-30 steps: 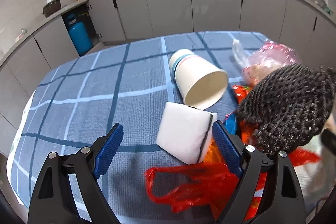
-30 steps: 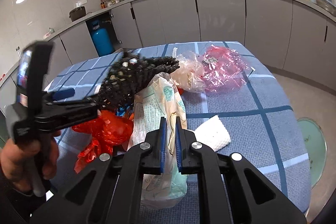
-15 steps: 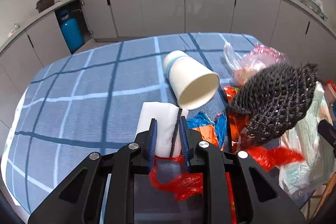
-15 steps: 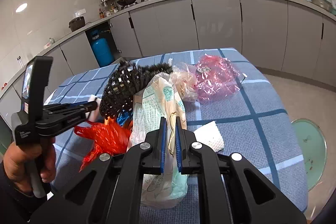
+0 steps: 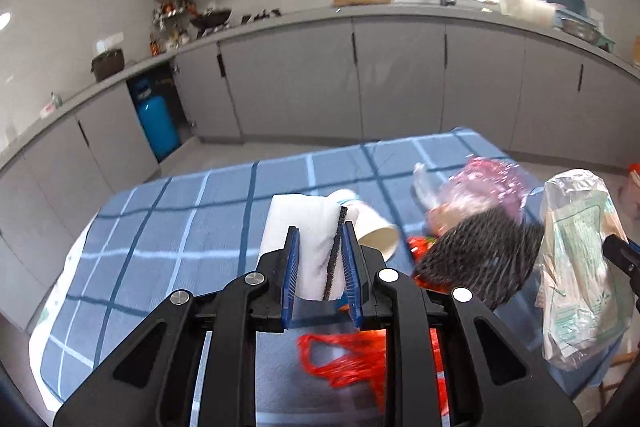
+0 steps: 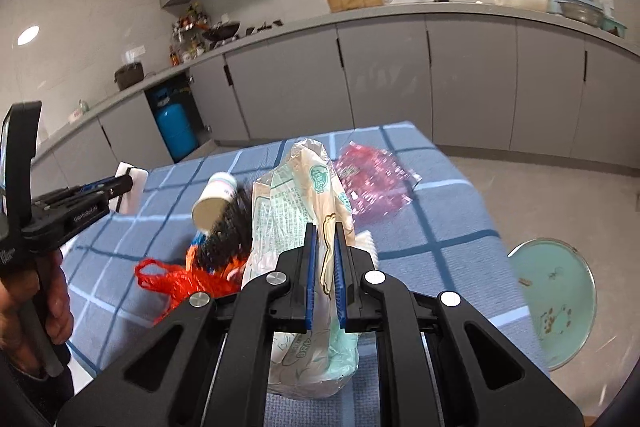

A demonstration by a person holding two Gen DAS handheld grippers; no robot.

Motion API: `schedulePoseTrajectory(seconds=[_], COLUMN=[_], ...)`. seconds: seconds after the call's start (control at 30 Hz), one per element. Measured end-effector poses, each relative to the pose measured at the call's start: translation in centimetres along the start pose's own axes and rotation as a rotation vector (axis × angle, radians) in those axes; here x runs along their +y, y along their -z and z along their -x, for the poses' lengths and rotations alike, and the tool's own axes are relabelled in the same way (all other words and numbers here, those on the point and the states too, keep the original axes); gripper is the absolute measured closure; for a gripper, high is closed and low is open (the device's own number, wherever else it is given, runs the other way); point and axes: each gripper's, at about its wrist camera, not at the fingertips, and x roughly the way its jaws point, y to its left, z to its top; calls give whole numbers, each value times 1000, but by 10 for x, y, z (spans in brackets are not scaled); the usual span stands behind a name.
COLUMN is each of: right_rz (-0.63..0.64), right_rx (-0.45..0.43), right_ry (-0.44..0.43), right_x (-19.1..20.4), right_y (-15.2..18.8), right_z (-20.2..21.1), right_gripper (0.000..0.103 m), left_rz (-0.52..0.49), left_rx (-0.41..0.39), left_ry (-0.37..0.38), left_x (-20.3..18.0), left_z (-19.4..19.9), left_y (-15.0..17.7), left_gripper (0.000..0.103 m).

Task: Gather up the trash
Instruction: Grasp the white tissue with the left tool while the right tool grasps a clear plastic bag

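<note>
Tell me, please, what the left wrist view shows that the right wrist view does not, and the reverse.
Only the left wrist view shows the left gripper from behind, clamped across the white sponge. Only the right wrist view shows the pale green stool on the floor and the hand holding the left gripper. Both show the paper cup, the black mesh, the red bag, the pink wrapper and the printed bag that the right gripper pinches.
</note>
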Motion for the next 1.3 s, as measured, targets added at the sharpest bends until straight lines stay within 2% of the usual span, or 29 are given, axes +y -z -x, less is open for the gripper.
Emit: schedulePoseTrajectory(seconds=[0.07, 0.2, 0.6, 0.9, 1.03, 1.1, 1.3], right_rz=[-52, -83, -117, -177, -113, -36, 119], right_rx=[-12, -35, -132, -136, -109, -87, 4], right_ry=[-51, -67, 1, -7, 2, 9, -46], right_x=[-8, -14, -42, -62, -42, -19, 38], right_y=[-2, -4, -22, -23, -17, -5, 35], right_z=[5, 11, 32, 35, 21, 7, -20], right_gripper=[93, 93, 93, 93, 93, 93, 93], left_rz=[-11, -25, -88, -120, -115, -111, -101], left_rx=[-19, -43, -89, -75, -68, -55, -14], left_ry=[8, 21, 57, 94, 77, 62, 8], left_x=[-7, -18, -59, -81, -73, -65, -43], left_z=[5, 11, 15, 7, 4, 0, -10], left_y=[-4, -12, -32, -31, -26, -23, -10], left_gripper=[81, 81, 81, 81, 81, 81, 81])
